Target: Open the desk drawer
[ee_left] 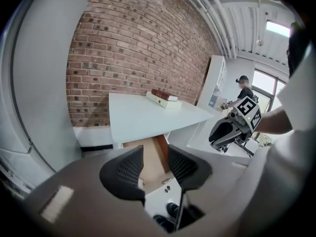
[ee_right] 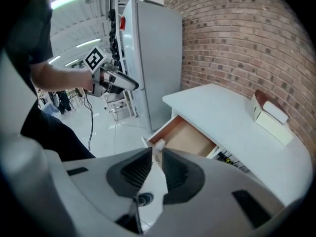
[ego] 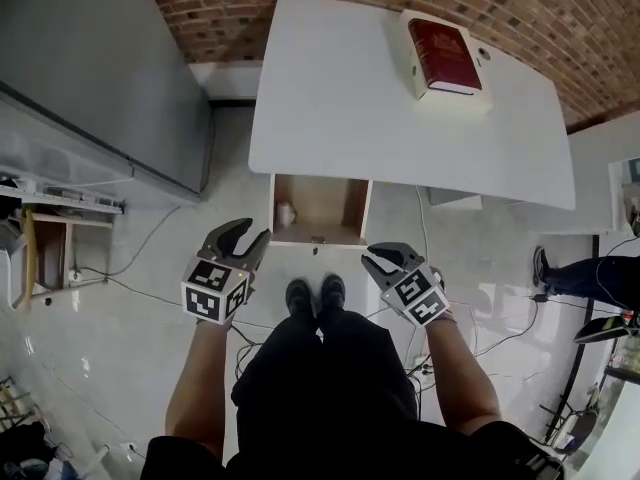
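Observation:
The white desk (ego: pixel 400 118) stands against a brick wall. Its wooden drawer (ego: pixel 325 203) is pulled out towards me, with a small pale object (ego: pixel 285 213) in its left corner. Both grippers hang in the air in front of the drawer, touching nothing. My left gripper (ego: pixel 252 233) is open with a clear gap between its jaws, and the drawer (ee_left: pixel 150 154) shows through that gap (ee_left: pixel 155 164). My right gripper (ego: pixel 378 256) has its jaws close together with a narrow gap (ee_right: pixel 157 167) and nothing in it; the drawer (ee_right: pixel 185 137) lies beyond it.
A dark red book (ego: pixel 442 56) lies on a white box at the desk's far right. A grey fridge (ego: pixel 90 68) stands to the left. Cables (ego: pixel 130 288) run over the pale floor. My shoes (ego: pixel 315 293) are just before the drawer. A person (ee_left: pixel 243 90) stands far behind.

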A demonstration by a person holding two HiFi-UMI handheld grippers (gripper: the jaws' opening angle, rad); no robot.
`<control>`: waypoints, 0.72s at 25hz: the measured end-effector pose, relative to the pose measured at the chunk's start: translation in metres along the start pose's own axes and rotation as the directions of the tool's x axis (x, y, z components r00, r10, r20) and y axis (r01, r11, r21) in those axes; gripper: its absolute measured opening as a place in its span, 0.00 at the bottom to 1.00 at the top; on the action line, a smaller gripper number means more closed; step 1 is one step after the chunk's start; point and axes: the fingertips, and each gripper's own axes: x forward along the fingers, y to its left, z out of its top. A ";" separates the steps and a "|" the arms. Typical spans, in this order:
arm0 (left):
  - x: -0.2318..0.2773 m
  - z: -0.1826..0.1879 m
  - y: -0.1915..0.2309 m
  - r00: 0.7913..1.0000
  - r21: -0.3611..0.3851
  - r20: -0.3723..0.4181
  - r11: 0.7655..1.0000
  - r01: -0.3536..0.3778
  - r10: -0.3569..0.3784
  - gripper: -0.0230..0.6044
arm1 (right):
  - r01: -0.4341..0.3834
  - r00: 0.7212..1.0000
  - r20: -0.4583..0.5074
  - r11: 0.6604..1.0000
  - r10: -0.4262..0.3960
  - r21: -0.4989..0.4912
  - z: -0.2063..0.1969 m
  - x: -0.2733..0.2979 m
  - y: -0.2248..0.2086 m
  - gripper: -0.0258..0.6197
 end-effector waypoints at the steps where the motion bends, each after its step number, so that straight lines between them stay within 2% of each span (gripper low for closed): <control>1: -0.006 0.006 -0.002 1.000 0.005 0.014 1.000 -0.001 0.001 0.29 | 0.010 1.000 0.012 1.000 -0.010 0.004 0.005 -0.007 0.001 0.15; 3: -0.017 0.017 -0.008 0.998 0.003 0.054 1.000 0.021 -0.021 0.29 | 0.035 0.999 0.029 0.999 -0.035 0.005 0.012 -0.020 0.004 0.15; 7: -0.040 0.042 -0.037 0.977 0.004 0.146 0.987 0.158 -0.157 0.25 | 0.075 0.995 0.061 0.997 -0.075 0.001 0.026 -0.041 0.010 0.14; 9: -0.048 0.052 -0.054 0.969 0.024 0.157 0.982 0.189 -0.191 0.21 | 0.086 0.993 0.077 0.996 -0.085 -0.008 0.031 -0.054 0.013 0.14; 12: -0.053 0.061 -0.071 0.974 0.061 0.148 0.984 0.167 -0.174 0.10 | 0.104 0.989 0.103 0.994 -0.102 -0.014 0.034 -0.076 0.012 0.14; 18: -0.044 0.084 -0.107 0.980 0.110 0.138 0.985 0.132 -0.146 0.06 | 0.124 0.978 0.164 0.992 -0.128 0.033 0.025 -0.118 -0.010 0.14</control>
